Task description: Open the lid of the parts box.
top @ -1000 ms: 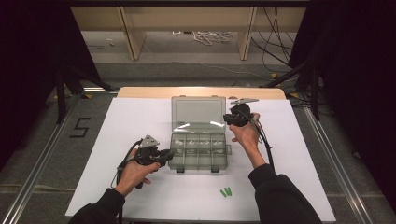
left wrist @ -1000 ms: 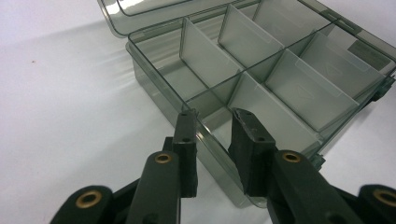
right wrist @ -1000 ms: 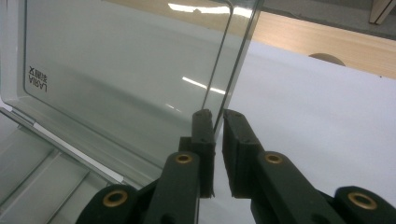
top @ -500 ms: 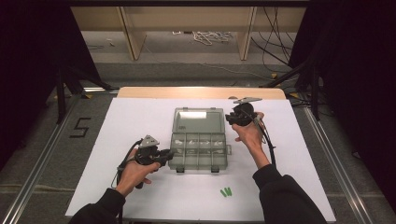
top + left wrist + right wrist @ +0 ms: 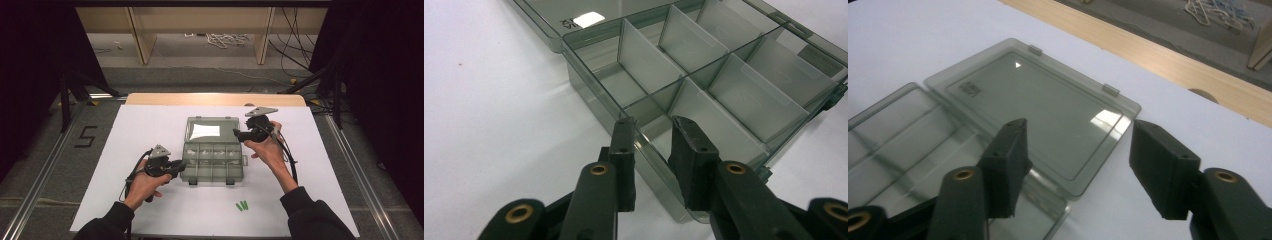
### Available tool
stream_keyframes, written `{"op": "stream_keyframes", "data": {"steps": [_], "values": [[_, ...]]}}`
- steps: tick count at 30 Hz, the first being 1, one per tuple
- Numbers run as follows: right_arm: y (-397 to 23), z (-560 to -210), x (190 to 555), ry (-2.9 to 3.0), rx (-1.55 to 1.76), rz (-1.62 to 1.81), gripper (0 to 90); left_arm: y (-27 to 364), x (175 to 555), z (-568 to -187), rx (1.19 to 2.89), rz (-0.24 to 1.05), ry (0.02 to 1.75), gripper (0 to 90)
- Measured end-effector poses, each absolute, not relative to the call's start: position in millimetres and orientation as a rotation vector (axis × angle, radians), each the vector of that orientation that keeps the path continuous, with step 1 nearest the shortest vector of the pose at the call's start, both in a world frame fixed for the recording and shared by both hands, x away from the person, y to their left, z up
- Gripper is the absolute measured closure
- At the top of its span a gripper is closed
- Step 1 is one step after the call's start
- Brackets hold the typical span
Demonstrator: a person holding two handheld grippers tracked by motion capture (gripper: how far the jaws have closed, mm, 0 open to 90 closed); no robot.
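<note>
A smoky clear compartment box (image 5: 212, 161) lies open mid-table, its lid (image 5: 207, 131) flat behind it. My left gripper (image 5: 179, 167) is at the box's front left corner. In the left gripper view its jaws (image 5: 651, 122) clamp the left wall (image 5: 594, 70) at a slant, one pad outside, one inside the near compartment. My right gripper (image 5: 239, 134) hovers by the lid's right edge. Its jaws (image 5: 1079, 127) have just been opening and stand wide apart above the lid (image 5: 1033, 95), with nothing between them. The compartments look empty.
White sheet (image 5: 325, 165) covers the table, with a wooden strip (image 5: 215, 99) along its far edge. Small green pieces (image 5: 242, 205) lie near the front edge, right of centre. Dark stands and cables flank the table.
The lid, tilted up a second ago with my right gripper at its corner, now lies flat. The right gripper has let go and lifted slightly. The left gripper has not moved.
</note>
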State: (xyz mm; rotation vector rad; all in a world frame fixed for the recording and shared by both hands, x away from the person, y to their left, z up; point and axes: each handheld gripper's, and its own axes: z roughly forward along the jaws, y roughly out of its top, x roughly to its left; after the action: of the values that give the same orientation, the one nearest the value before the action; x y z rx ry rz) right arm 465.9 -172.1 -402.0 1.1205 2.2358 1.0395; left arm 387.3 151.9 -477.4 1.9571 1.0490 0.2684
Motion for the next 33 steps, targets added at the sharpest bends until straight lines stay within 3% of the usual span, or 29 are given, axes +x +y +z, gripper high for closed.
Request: {"op": "stream_keyframes", "data": {"steps": [11, 33], "values": [[-167.3, -396.8, 414.8, 2.332, 1.006, 1.023, 34.8, 153.2, 387.0, -475.4, 1.941, 0.289, 1.059, 65.9], [-183.9, -403.7, 379.4, 2.372, 1.003, 1.04, 30.1, 152.9, 361.4, -445.2, 1.838, 0.395, 0.922, 41.5]]}}
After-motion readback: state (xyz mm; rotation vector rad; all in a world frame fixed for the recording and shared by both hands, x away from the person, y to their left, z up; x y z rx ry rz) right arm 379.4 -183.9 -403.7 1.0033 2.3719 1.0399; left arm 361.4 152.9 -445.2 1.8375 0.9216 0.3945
